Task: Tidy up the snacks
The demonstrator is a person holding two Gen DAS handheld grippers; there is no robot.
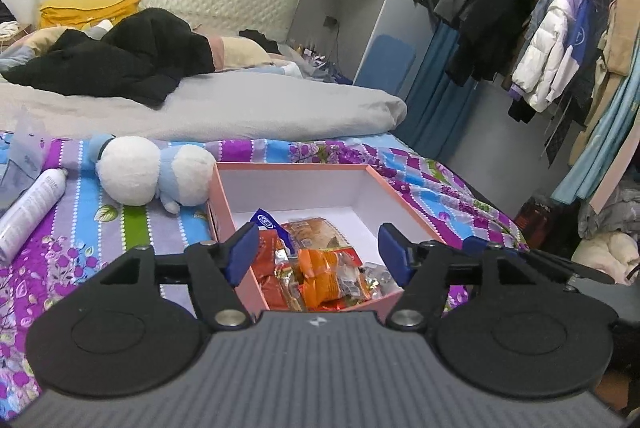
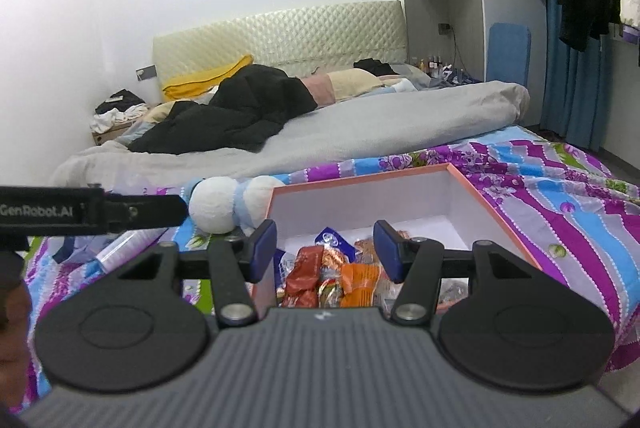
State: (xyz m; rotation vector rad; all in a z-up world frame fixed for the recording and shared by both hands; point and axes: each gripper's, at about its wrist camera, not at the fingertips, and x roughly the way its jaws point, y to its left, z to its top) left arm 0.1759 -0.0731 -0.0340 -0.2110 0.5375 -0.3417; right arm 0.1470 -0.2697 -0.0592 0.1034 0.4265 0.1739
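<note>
On the bed's patterned sheet [image 1: 120,228], near its foot edge, sits an open pink box [image 1: 294,168] with white walls, and the snacks [image 1: 320,260] lie heaped in the corner of it nearest the cameras: red packets, an orange one, a blue-topped bag, a clear bag of baked pieces. The far half of the box is bare. Both claws hang over that near corner with nothing between their pads. The left claw [image 1: 320,254] stands wide apart and empty; the right claw [image 2: 325,252] is partly open, also empty. The step in hand looks like the gap after a drop, so the next move likely calls for finding any packet not yet boxed; none shows on the sheet. A plush toy [image 1: 154,174] touches the box's left wall, and a spray can [image 1: 28,212] lies at the sheet's left edge.
</note>
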